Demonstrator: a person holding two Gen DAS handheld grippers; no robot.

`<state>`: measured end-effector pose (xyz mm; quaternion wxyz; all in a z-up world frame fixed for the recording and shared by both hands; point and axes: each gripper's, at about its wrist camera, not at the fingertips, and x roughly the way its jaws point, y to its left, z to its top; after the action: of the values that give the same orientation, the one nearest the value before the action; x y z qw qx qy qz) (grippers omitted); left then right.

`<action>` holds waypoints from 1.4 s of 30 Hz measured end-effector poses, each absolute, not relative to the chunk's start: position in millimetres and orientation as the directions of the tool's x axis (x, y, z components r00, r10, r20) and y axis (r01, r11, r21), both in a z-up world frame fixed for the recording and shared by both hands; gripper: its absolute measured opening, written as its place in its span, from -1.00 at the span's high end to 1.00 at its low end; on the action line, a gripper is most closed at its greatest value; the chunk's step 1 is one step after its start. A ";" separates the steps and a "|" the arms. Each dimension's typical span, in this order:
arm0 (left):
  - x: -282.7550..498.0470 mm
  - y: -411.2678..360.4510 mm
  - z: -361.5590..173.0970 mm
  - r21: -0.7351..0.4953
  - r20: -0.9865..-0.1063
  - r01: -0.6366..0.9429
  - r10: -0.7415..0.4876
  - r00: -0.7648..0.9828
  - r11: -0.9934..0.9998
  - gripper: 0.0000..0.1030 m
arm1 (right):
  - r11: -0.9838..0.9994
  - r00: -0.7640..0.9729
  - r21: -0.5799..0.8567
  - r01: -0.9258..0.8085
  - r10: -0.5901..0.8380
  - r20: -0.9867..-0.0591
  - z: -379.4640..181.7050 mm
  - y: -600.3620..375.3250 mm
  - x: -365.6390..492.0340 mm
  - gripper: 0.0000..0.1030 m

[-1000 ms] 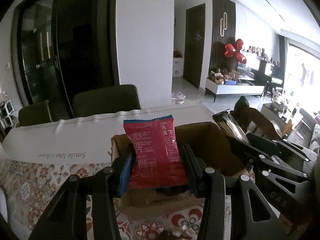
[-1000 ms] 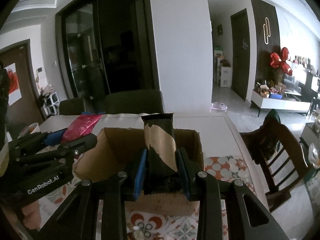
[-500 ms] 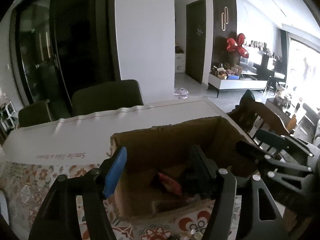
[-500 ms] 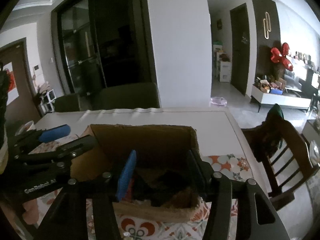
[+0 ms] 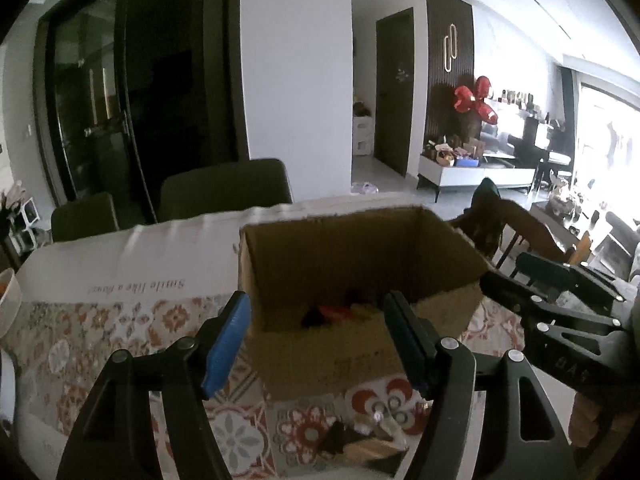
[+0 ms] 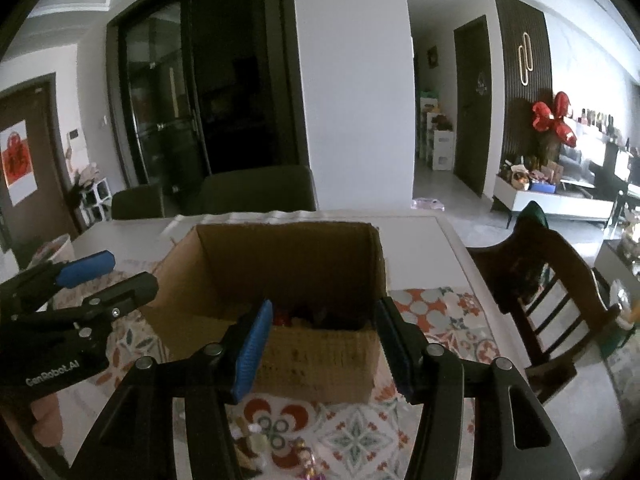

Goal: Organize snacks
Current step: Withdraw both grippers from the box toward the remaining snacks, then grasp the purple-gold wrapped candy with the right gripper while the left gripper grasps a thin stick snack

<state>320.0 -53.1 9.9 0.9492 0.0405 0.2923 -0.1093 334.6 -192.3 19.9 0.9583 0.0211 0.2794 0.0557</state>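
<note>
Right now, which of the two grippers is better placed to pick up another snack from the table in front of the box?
Probably the right gripper: its jaws are open and empty, with small wrapped snacks just below. The left gripper is empty too, with wrappers below it, so it is close.

"Smile like a flower" in red script, seen upside down, on white tablecloth border [image 5: 138, 286]. "GenRobot.AI" in white on left gripper [image 6: 108, 276] body. Print on cardboard box [image 5: 360, 364] front unreadable.

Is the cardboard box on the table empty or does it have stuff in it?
Not empty: the open-topped cardboard box shows red and dark packets at its bottom.
</note>
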 end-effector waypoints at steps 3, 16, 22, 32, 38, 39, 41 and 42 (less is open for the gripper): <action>312.4 -50.7 -2.2 0.004 -0.591 0.224 -0.178 0.786 0.975 -0.33 | 0.994 0.831 0.056 -0.098 0.113 -0.544 13.1 -191.7 325.8 -0.06; 298.6 -49.6 -73.3 -0.062 -0.745 0.192 -0.173 0.644 0.980 -0.33 | 0.993 0.738 0.061 -0.103 0.118 -0.664 -44.5 -189.7 307.6 -0.06; 305.2 -54.0 -99.8 -0.091 -0.786 0.183 -0.183 0.591 0.979 -0.33 | 0.992 0.692 0.074 -0.098 0.121 -0.712 -70.2 -190.2 306.0 -0.06; 319.7 -50.6 -135.7 -0.168 -0.832 0.146 -0.219 0.510 0.975 -0.32 | 0.991 0.619 0.103 -0.090 0.137 -0.774 -103.8 -186.0 311.6 -0.06; 327.7 -49.9 -145.8 -0.201 -0.846 0.114 -0.231 0.480 0.973 -0.29 | 0.990 0.598 0.110 -0.085 0.139 -0.789 -114.8 -182.2 315.9 -0.06; 328.4 -49.2 -146.7 -0.215 -0.845 0.109 -0.240 0.477 0.971 -0.26 | 0.990 0.595 0.111 -0.084 0.139 -0.792 -116.8 -181.6 316.4 -0.06; 329.5 -51.0 -148.5 -0.223 -0.847 0.104 -0.246 0.471 0.969 -0.17 | 0.990 0.589 0.116 -0.083 0.143 -0.796 -119.2 -180.9 317.8 -0.06; 330.4 -51.4 -149.2 -0.226 -0.848 0.102 -0.247 0.469 0.969 -0.12 | 0.989 0.586 0.119 -0.084 0.146 -0.797 -120.1 -180.7 318.1 -0.05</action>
<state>330.4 -51.4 -149.2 0.8540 -0.0720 0.5049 -0.1022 318.1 -180.7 -120.1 0.8899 0.0344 0.4502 0.0647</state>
